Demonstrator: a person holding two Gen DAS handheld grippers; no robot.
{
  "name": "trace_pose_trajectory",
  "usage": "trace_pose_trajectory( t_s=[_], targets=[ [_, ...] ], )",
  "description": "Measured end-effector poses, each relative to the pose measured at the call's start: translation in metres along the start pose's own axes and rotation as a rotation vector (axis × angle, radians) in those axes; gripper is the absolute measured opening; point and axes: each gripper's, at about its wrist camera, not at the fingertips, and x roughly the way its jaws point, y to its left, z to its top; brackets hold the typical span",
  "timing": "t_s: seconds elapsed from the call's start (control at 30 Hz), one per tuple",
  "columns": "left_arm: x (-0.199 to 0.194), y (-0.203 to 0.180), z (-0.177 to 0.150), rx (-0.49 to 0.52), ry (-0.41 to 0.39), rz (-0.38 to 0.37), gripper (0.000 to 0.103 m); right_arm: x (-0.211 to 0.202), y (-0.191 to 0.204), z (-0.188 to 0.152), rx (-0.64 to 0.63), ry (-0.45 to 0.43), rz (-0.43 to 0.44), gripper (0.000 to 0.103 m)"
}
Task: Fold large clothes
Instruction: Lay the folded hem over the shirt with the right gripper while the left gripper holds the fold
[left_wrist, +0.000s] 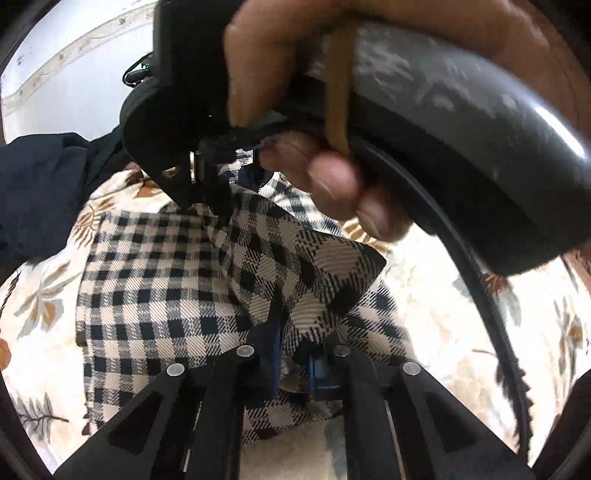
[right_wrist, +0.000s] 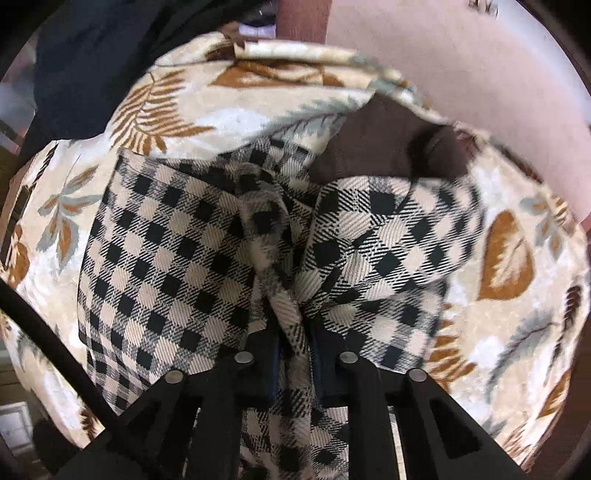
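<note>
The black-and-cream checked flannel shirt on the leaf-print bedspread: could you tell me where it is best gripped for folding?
Grip the black-and-cream checked flannel shirt at a raised fold near its edge, coming from above. The cloth bunches into ridges there, thin enough to pinch; both tongs, left and right, are already shut on such ridges.

Garment (right_wrist: 177, 236): black-and-cream check. Bedspread (right_wrist: 524, 206): cream ground, printed with brown, ochre and grey-blue leaves. Gripper fingers (right_wrist: 266, 369): black, blue pads. Dark navy cloth (left_wrist: 40, 184).

left wrist: steep, close on checked cloth (left_wrist: 155, 280) | right wrist: near-vertical — same cloth
</note>
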Motion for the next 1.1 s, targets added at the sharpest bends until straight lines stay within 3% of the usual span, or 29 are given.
trace_pose_trajectory(
  t_s=[0.27, 0.67, 1.1],
  targets=[
    [-0.037, 0.019, 0.001, -0.032, -0.057, 0.024, 0.009, -0.049, 0.01, -0.004, 0.01, -0.079, -0.003, 0.012],
    [-0.052, 0.076, -0.014, -0.134, -0.039, 0.071, 0.009, -0.035, 0.073, 0.017, -0.061, -0.075, 0.042, 0.012],
    [-0.054, 0.091, -0.018, -0.164, -0.009, 0.111, 0.009, -0.021, 0.105, 0.024, -0.092, -0.058, 0.045, 0.012]
  ],
)
